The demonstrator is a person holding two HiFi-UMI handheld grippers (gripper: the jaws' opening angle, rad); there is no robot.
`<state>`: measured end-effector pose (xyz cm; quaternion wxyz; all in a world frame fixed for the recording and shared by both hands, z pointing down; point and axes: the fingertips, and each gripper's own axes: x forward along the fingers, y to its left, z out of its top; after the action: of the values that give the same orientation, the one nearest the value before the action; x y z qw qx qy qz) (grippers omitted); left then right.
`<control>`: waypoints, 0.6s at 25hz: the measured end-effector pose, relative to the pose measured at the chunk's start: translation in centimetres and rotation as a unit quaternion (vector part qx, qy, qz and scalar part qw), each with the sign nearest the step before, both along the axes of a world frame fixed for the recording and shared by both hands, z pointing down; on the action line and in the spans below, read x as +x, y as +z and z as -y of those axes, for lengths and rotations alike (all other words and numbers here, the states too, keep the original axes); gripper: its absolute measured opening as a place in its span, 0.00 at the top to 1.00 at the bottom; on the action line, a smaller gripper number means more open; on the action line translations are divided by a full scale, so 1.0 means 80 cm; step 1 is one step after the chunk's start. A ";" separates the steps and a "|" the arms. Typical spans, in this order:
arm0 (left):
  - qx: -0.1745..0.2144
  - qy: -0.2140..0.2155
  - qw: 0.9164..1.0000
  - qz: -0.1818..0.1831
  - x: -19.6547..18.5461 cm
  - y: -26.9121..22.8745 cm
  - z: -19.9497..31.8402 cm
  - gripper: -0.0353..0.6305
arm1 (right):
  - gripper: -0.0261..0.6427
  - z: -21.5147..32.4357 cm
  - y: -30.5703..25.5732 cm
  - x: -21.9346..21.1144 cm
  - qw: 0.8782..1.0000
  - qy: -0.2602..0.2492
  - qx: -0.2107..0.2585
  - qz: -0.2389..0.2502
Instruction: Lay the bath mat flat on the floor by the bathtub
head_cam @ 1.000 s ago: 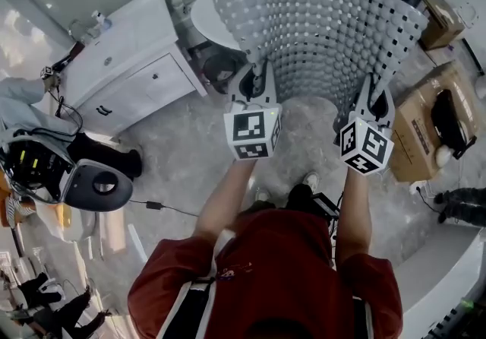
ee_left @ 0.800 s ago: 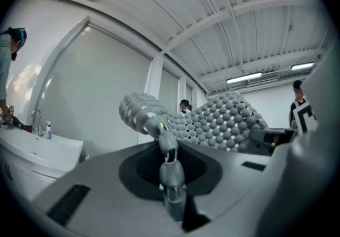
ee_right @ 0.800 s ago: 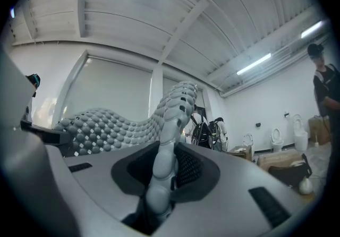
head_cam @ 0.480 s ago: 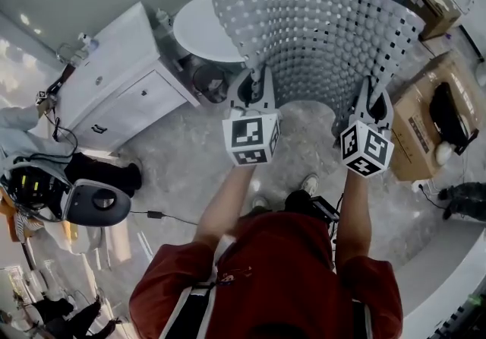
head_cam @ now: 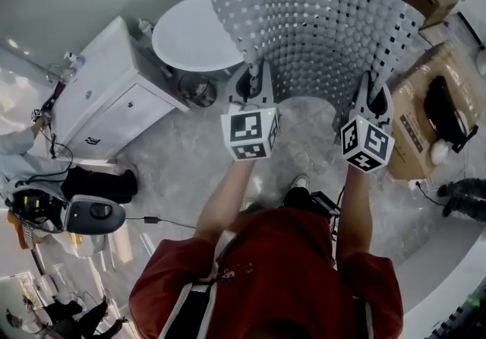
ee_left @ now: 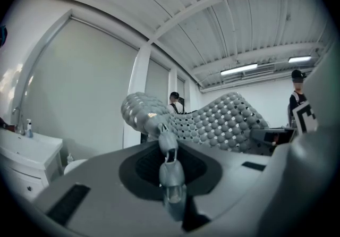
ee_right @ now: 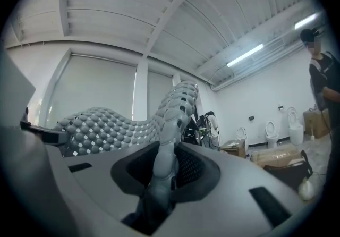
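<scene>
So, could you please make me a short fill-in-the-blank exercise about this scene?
The bath mat held up in the air is ____ in colour.
The left gripper and the right gripper are each ____ on its near edge.
In the head view, the white bathtub lies on the ____ gripper's side.
Missing words: grey; shut; left.

The bath mat (head_cam: 319, 33) ahead of the jaws looks like soft, matt grey rubber or plastic, pebbled with round bumps and pierced by square holes. Below the jaws the floor (head_cam: 182, 155) is polished marbled stone. Left of them the bathtub (head_cam: 190, 41) is smooth glossy white, and right of them the box (head_cam: 410, 125) is matt brown cardboard.
</scene>
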<state>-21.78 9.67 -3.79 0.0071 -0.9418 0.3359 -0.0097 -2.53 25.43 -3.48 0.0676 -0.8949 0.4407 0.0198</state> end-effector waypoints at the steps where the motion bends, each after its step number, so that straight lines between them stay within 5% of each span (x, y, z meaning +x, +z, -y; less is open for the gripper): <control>1: 0.000 0.001 1.000 0.001 0.013 0.001 -0.002 0.87 | 0.84 -0.003 0.001 0.013 1.000 0.001 0.000 0.001; 15: -0.007 -0.003 1.000 0.018 0.135 0.024 -0.041 0.87 | 0.84 -0.043 0.032 0.142 1.000 0.000 -0.009 0.018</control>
<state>-11.00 12.96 -1.88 0.0068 -0.9405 0.3385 -0.0294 8.87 28.88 -0.94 0.0671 -0.8956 0.4397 -0.0002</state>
